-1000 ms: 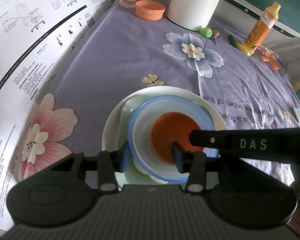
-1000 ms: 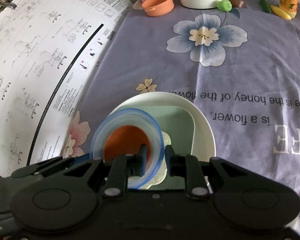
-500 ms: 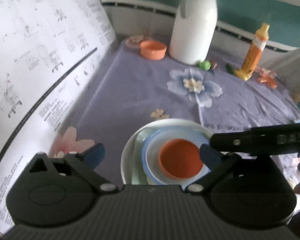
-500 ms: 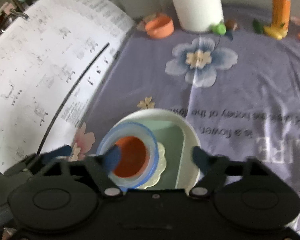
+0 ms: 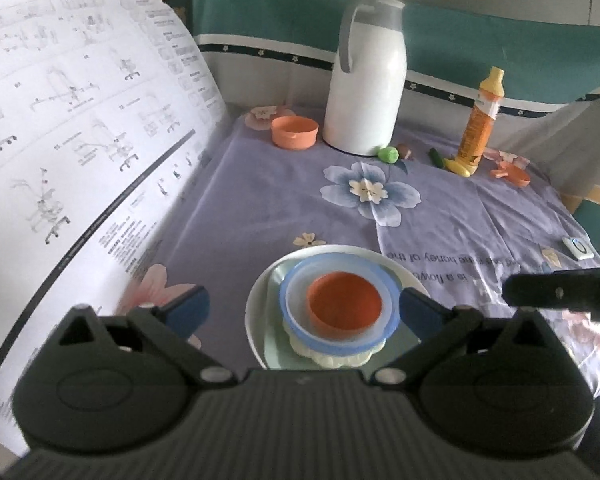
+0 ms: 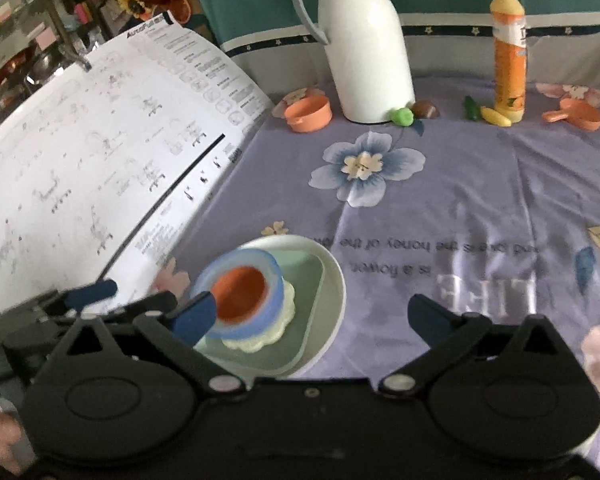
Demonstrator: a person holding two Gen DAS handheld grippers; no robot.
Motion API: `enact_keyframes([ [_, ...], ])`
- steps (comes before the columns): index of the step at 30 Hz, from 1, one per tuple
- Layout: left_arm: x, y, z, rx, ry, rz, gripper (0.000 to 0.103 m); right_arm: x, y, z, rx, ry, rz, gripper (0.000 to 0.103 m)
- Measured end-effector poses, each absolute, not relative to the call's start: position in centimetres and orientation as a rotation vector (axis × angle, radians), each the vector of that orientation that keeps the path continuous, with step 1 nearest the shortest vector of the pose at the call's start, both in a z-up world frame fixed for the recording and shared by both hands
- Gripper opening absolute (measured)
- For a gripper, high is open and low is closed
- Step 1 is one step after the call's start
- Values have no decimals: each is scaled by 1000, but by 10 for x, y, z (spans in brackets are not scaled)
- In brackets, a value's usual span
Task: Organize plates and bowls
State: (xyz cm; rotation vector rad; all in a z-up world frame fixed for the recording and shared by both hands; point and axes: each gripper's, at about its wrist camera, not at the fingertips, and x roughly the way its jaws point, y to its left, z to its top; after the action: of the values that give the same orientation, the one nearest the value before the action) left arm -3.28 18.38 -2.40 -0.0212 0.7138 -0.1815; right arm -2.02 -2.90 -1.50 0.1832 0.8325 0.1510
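Both my grippers have just been opening, and now nothing is between the fingers of either one: my left gripper (image 5: 304, 312) stands wide apart in the lower middle of its frame, and my right gripper (image 6: 312, 316) also, in its own view. The stack is in the lower centre of both pictures: a white round plate (image 5: 256, 312) on the flowered tabletop (image 5: 260, 200), on it a pale green square plate (image 6: 304, 280), then a cream scalloped dish (image 6: 276, 332), then a blue-rimmed bowl (image 5: 340, 344) with an orange bowl (image 5: 344, 306) nested inside. Every piece sits with its mouth facing up; being round or square, they have no real long axis, and the stack's axis is vertical. I judge that the nesting step is finished and I am in the release. At the upper left another orange cup (image 5: 295, 132) waits beside the white jug (image 5: 366, 80), well apart from the stack. If it belongs, the next move calls for a reach far up the frame and a grasp on its rim.
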Motion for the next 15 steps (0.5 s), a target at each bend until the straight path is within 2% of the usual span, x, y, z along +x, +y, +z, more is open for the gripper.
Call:
enact_keyframes([
  [15,-74,186,-41,32,727,-124,103,-82,-20,-24,67,823,132,103],
])
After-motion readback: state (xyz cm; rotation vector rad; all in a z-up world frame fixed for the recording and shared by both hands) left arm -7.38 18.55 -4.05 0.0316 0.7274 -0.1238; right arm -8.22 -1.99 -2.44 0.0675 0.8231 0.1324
